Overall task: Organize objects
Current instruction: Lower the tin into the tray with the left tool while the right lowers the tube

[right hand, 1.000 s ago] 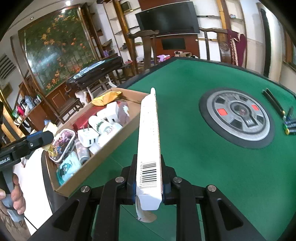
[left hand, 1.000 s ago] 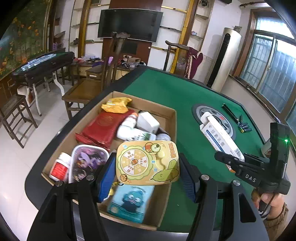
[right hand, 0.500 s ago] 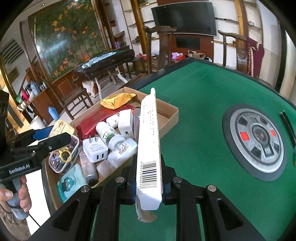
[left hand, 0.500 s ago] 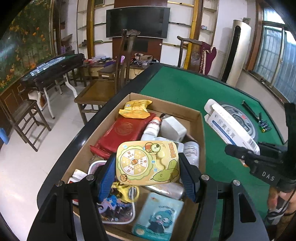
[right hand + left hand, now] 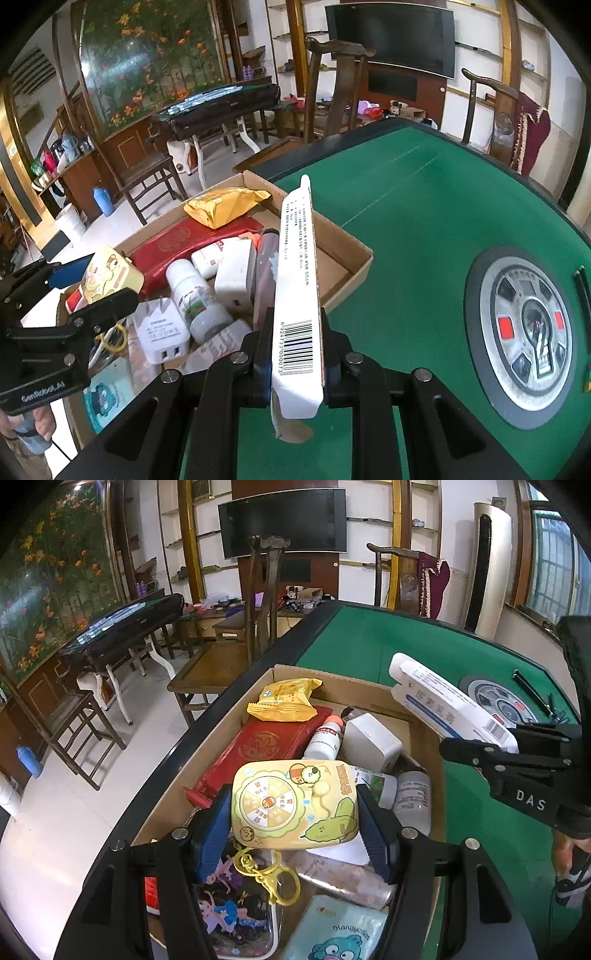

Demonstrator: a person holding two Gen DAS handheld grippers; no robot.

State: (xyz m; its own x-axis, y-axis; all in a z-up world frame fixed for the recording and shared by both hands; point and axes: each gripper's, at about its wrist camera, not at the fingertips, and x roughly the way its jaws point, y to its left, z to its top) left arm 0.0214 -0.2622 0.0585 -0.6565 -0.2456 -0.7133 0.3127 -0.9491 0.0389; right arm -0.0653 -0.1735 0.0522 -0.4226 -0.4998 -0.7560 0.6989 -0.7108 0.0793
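Hovering over the crowded box (image 5: 421, 723), the left gripper (image 5: 295, 823) pinches a yellow case (image 5: 295, 805), the right gripper (image 5: 295, 354) clamps a white carton (image 5: 297, 288) above its right rim, bare green table (image 5: 424, 206) beyond.

The left claw (image 5: 295, 812) points downward, its blue pads (image 5: 212, 827) half apart and clamped. The right claw (image 5: 295, 354) also tilts down, its jaws nearly closed and gripping.
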